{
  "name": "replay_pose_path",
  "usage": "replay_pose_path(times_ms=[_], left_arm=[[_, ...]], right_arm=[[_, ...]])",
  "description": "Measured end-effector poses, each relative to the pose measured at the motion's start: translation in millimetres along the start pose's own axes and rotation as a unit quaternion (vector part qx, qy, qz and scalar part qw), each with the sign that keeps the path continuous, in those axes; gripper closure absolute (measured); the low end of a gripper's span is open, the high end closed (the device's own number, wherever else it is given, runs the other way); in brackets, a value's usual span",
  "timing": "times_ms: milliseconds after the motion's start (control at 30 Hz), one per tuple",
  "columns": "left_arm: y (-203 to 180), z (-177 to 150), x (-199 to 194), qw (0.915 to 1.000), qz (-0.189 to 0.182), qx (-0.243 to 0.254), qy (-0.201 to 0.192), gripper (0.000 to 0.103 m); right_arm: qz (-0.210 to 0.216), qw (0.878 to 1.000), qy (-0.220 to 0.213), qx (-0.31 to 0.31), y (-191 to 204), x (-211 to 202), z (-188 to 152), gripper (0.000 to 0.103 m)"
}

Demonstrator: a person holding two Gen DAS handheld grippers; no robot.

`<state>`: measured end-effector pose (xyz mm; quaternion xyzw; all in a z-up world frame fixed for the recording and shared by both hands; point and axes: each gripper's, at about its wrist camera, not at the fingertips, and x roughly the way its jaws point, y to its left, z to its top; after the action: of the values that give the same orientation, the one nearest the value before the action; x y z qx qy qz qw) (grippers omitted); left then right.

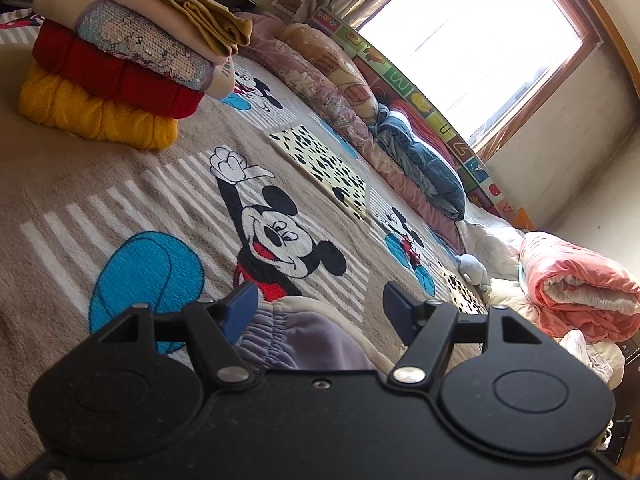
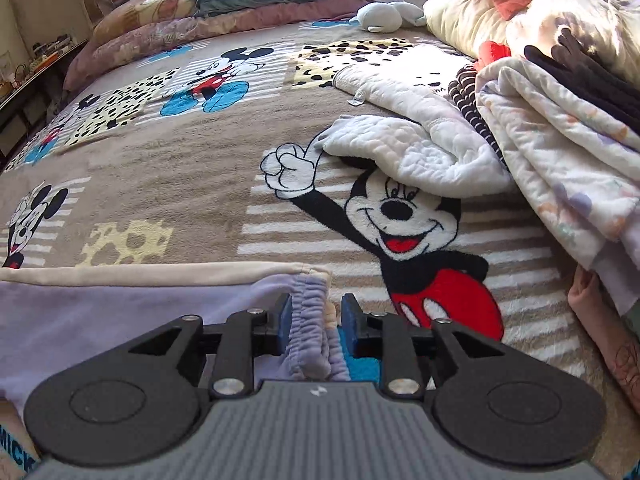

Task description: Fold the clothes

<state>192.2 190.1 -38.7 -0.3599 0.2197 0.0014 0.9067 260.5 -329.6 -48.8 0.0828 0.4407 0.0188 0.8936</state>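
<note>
The lilac and cream garment with a gathered elastic cuff (image 2: 312, 320) lies flat on the Mickey Mouse fleece blanket (image 1: 160, 184) covering the bed. At far left, a folded stack of knits, yellow under red (image 1: 108, 76), suggests part of the job is done. The left gripper (image 1: 318, 312) hovers over the cuff, fingers wide. The right gripper (image 2: 316, 322) pinches the cuff between narrow fingers, probably gripping it. On the right, a heap of loose white and floral clothes (image 2: 520, 148) awaits folding.
</note>
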Motion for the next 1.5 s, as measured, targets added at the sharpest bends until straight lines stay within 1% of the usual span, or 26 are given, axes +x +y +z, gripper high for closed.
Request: replay_pose_path(times_ms=[67, 100, 133, 167, 300, 367, 400, 467, 500, 533, 567, 600, 667, 767, 833, 867, 900, 967, 1000, 1067, 1133, 1267, 1300, 1400, 1467, 1500], left_arm=[[-1.1, -0.8, -1.0, 1.0000, -0.001, 0.001, 0.000, 0.035], [-1.3, -1.1, -1.5, 1.0000, -0.001, 0.002, 0.000, 0.035], [-1.1, -1.1, -2.0, 1.0000, 0.000, 0.002, 0.000, 0.035], [-1.2, -0.9, -2.0, 1.0000, 0.000, 0.003, 0.000, 0.035], [-4.8, 1.5, 1.5, 0.9996, 0.007, 0.027, 0.003, 0.035], [-6.6, 2.7, 3.3, 0.9992, 0.010, 0.039, 0.004, 0.035], [-7.5, 3.3, 4.2, 0.9989, 0.012, 0.045, 0.005, 0.035], [-9.3, 4.5, 6.0, 0.9983, 0.015, 0.057, 0.007, 0.035], [-10.2, 5.1, 6.9, 0.9979, 0.016, 0.062, 0.008, 0.035], [-11.1, 5.7, 7.7, 0.9975, 0.018, 0.068, 0.008, 0.035], [-13.1, 6.2, 9.0, 0.9963, 0.023, 0.083, 0.008, 0.035], [-17.4, 6.2, 11.2, 0.9928, 0.036, 0.114, 0.007, 0.035], [-23.1, 4.7, 16.2, 0.9853, 0.054, 0.162, 0.011, 0.035], [-26.4, -0.9, 24.6, 0.9762, 0.057, 0.208, 0.024, 0.037], [-36.7, -6.7, 28.8, 0.9637, 0.059, 0.259, 0.025, 0.040], [-40.1, -8.6, 32.5, 0.9584, 0.058, 0.278, 0.031, 0.041], [-43.6, -10.5, 36.1, 0.9528, 0.057, 0.296, 0.037, 0.043], [-50.4, -14.3, 43.4, 0.9402, 0.054, 0.333, 0.049, 0.046], [-52.6, -15.0, 47.6, 0.9348, 0.053, 0.347, 0.056, 0.049], [-51.1, -11.4, 58.6, 0.9302, 0.057, 0.355, 0.071, 0.051], [-49.5, -7.7, 69.7, 0.9254, 0.061, 0.364, 0.087, 0.060], [-45.7, -0.2, 90.3, 0.9162, 0.067, 0.377, 0.117, 0.060], [-41.2, 3.4, 89.7, 0.9210, 0.062, 0.364, 0.123, 0.060], [-9.8, 23.3, 73.7, 0.9546, 0.032, 0.264, 0.133, 0.059], [15.4, 35.9, 61.0, 0.9741, 0.014, 0.179, 0.137, 0.045], [33.5, 37.8, 52.7, 0.9844, 0.010, 0.107, 0.139, 0.041]], right_arm=[[0.010, 1.000, -0.002, 0.017, -1.2, 0.7, -13.5, 0.069], [0.011, 1.000, -0.001, 0.014, -0.1, 3.2, -18.1, 0.072], [0.008, 1.000, 0.001, 0.006, 1.7, 6.4, -21.4, 0.078], [0.004, 1.000, 0.002, -0.002, 3.0, 7.8, -24.0, 0.094], [0.017, 0.999, -0.025, 0.033, -12.9, -17.8, -18.9, 0.098], [-0.023, 0.999, -0.029, 0.010, -18.4, -29.1, -15.8, 0.098], [-0.034, 0.999, -0.021, 0.002, -22.1, -28.7, -15.4, 0.093], [-0.028, 1.000, -0.010, 0.002, -28.5, -28.0, -14.9, 0.092], [-0.026, 1.000, -0.006, 0.001, -31.0, -27.8, -14.8, 0.086], [-0.027, 1.000, -0.014, -0.004, -30.3, -28.0, -14.7, 0.082], [-0.021, 1.000, -0.022, -0.008, -28.4, -27.0, -13.0, 0.074], [-0.015, 0.999, -0.029, -0.011, -26.5, -25.6, -11.4, 0.069], [-0.006, 0.999, -0.032, -0.016, -21.6, -16.6, -7.4, 0.068], [0.004, 0.999, -0.034, -0.020, -13.2, 3.7, -0.5, 0.064], [0.010, 0.999, -0.038, -0.013, -10.4, 16.9, 1.3, 0.059], [0.014, 0.999, -0.038, -0.009, -10.3, 21.7, 1.5, 0.053], [0.018, 0.999, -0.039, -0.004, -10.1, 26.8, 1.1, 0.051], [0.025, 0.999, -0.040, 0.000, -10.1, 36.7, 0.4, 0.050], [0.029, 0.999, -0.039, 0.001, -10.2, 41.6, -0.2, 0.050], [0.044, 0.998, -0.040, 0.008, -11.1, 48.4, -2.5, 0.051], [0.062, 0.997, -0.041, 0.015, -11.9, 52.6, -4.9, 0.058], [0.083, 0.996, -0.043, 0.013, -11.4, 54.9, -7.7, 0.070], [0.087, 0.995, -0.046, 0.016, -12.4, 54.2, -7.9, 0.072], [0.088, 0.995, -0.048, 0.021, -13.5, 52.5, -8.4, 0.073], [0.075, 0.996, -0.043, 0.008, -9.1, 55.5, -11.4, 0.073], [0.068, 0.997, -0.041, 0.001, -7.0, 57.0, -13.0, 0.073]])
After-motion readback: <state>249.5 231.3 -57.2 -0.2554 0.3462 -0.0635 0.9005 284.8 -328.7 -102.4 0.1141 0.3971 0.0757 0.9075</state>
